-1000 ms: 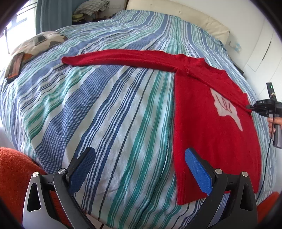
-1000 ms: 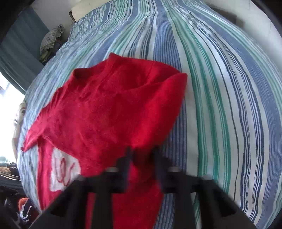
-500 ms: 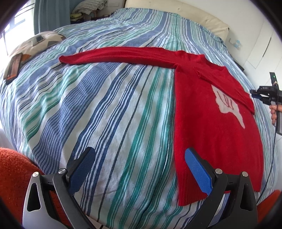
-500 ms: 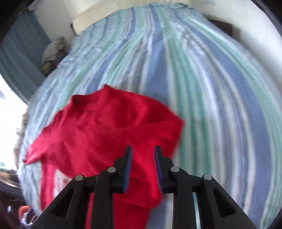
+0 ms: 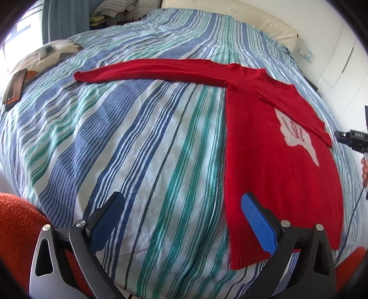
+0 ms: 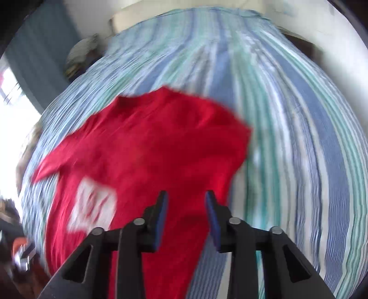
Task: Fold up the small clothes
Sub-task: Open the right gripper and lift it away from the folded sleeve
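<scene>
A red sweater (image 5: 271, 165) with a white patch on its chest (image 5: 296, 135) lies flat on the striped bed. One sleeve (image 5: 149, 70) stretches out to the left; the other is folded across the chest. My left gripper (image 5: 181, 214) is open and empty above the bed's near edge, its right finger over the sweater's hem. My right gripper (image 6: 185, 204) is open and empty, hovering just above the sweater (image 6: 142, 161); this view is blurred. It also shows at the right edge of the left wrist view (image 5: 352, 140).
The striped duvet (image 5: 128, 142) covers the whole bed. A patterned cushion (image 5: 43, 57) and a dark flat device (image 5: 15, 88) lie at the far left. A pillow (image 5: 230, 16) sits at the head. Orange fabric (image 5: 16, 230) hangs below the near edge.
My right gripper let go of the folded sleeve, opened, and pulled back from the sweater. The sleeve now lies across the chest. My left gripper stayed open and barely moved.
</scene>
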Demonstrator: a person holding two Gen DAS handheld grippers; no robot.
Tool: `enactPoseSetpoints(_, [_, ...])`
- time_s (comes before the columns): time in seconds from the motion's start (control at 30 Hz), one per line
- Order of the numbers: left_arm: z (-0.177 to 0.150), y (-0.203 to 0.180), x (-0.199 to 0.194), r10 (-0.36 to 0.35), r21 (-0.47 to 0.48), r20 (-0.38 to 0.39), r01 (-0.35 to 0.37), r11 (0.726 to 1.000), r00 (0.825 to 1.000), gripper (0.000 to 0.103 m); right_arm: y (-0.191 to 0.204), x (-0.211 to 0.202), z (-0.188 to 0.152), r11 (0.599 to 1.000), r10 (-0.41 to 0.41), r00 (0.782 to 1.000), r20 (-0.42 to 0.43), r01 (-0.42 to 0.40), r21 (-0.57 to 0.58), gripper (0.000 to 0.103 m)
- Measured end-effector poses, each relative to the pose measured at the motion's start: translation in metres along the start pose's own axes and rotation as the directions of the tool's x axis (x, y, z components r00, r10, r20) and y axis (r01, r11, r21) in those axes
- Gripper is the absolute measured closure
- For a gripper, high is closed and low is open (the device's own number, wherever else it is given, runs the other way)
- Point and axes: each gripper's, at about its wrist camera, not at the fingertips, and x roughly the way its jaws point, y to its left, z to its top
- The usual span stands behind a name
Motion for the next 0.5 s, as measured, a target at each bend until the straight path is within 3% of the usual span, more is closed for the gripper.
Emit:
enactPoseSetpoints(0.1, [-0.001,-0.003,-0.005,0.006,0.018,0.019,-0.006,1.0,1.0,0.001,0.024,-0.011,-0.053,0.998,0.032,0.998,-0.055,-0.035,-0.048,0.064])
enactPoseSetpoints(0.23, [-0.003,-0.001,-0.007,0.012,0.027,0.018,-0.013,1.0,1.0,0.001,0.033,-0.02,-0.126,0.999,-0.027,0.994,-0.104,0.024,-0.038,0.064])
enactPoseSetpoints(0.37, [-0.005,-0.001,-0.01,0.012,0.036,0.026,-0.013,0.999,1.0,0.001,0.047,-0.055,-0.163,0.999,-0.042,0.998,-0.045,0.042,-0.006,0.063])
enactPoseSetpoints(0.43, [-0.006,-0.003,-0.01,0.01,0.047,0.025,-0.011,0.999,1.0,0.001,0.056,-0.067,-0.176,0.999,-0.046,0.999,-0.023,0.045,-0.026,0.058])
enactPoseSetpoints(0.5, [-0.007,-0.006,-0.008,0.011,0.058,0.02,-0.013,0.998,1.0,0.001,0.061,-0.069,-0.193,0.999,-0.046,0.998,-0.032,0.045,-0.016,0.046])
